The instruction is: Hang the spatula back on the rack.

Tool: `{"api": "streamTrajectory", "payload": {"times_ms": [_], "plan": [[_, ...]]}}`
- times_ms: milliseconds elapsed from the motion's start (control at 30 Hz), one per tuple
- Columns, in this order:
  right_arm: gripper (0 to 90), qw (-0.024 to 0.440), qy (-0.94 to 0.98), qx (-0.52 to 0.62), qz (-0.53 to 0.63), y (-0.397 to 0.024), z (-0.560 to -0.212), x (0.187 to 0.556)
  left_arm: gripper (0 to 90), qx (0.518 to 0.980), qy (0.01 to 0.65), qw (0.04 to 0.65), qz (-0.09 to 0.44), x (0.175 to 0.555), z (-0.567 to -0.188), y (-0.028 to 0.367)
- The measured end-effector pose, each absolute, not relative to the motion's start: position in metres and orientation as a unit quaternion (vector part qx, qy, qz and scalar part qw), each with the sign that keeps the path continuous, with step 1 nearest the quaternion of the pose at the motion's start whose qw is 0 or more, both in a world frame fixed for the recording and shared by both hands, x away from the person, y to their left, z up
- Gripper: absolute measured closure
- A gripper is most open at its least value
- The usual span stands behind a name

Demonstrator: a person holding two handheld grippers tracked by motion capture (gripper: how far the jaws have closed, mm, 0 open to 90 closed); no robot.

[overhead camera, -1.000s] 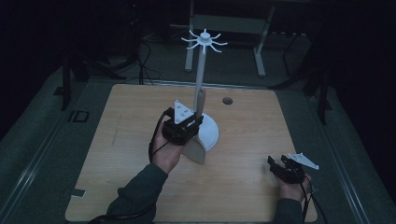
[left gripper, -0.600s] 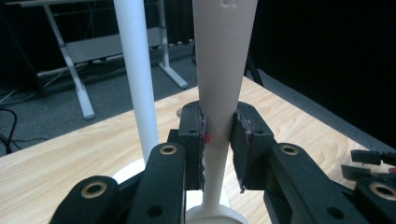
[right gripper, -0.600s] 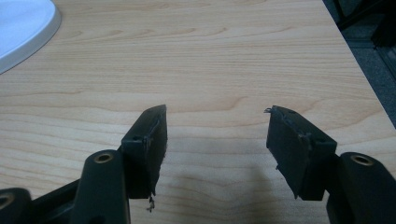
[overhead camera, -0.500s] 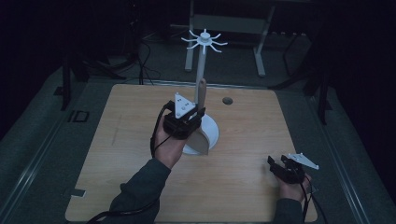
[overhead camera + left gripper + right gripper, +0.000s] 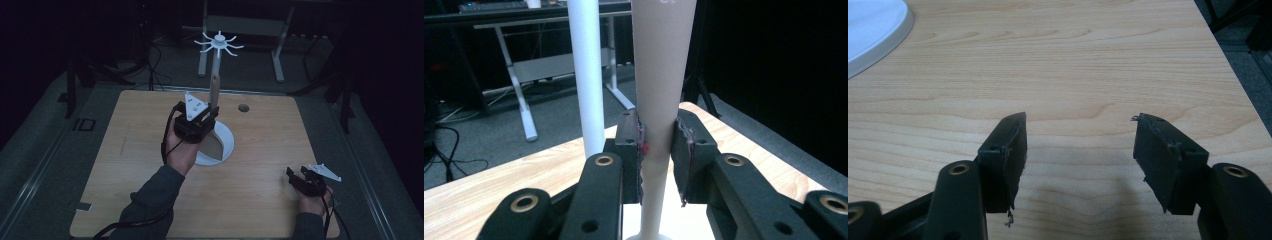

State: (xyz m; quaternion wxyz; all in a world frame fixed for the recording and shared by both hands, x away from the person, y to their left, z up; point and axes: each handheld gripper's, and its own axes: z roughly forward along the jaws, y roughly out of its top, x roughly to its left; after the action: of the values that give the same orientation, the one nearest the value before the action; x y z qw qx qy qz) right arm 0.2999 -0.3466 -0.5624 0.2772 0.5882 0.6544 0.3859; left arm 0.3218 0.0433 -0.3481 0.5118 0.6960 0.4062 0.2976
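My left gripper (image 5: 209, 119) (image 5: 658, 137) is shut on a beige tapered stick (image 5: 659, 65), gripping its narrow lower part. The stick (image 5: 215, 87) stands upright right beside the white pole (image 5: 586, 75) of a stand with a spoked top (image 5: 219, 42) and a round white base (image 5: 227, 137). A tan wedge lies over that base below the gripper; I cannot tell what it is. My right gripper (image 5: 296, 176) (image 5: 1080, 135) rests low over the wooden table (image 5: 125, 150) at its near right corner, open, with bare wood between its jaws.
The base's rim (image 5: 868, 25) shows far off in the right gripper view. A small dark round hole (image 5: 243, 107) sits in the table behind the stand. The table's right edge (image 5: 1228, 55) is close to the right gripper. Dark floor, cables and a metal frame (image 5: 240, 25) lie beyond.
The left gripper, holding the beige stick, has moved slightly away from the person and closer to the pole. The right gripper has stayed put.
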Motion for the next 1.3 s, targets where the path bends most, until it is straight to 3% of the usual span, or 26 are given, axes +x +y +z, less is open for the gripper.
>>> {"api": "streamTrajectory", "payload": {"times_ms": [1300], "plan": [[37.6, 0.278, 0.656, 0.587, 0.384, -0.347, -0.562, 0.300, 75.0, 0.667, 0.417, 0.516, 0.340, 0.320, -0.328, 0.040]]}}
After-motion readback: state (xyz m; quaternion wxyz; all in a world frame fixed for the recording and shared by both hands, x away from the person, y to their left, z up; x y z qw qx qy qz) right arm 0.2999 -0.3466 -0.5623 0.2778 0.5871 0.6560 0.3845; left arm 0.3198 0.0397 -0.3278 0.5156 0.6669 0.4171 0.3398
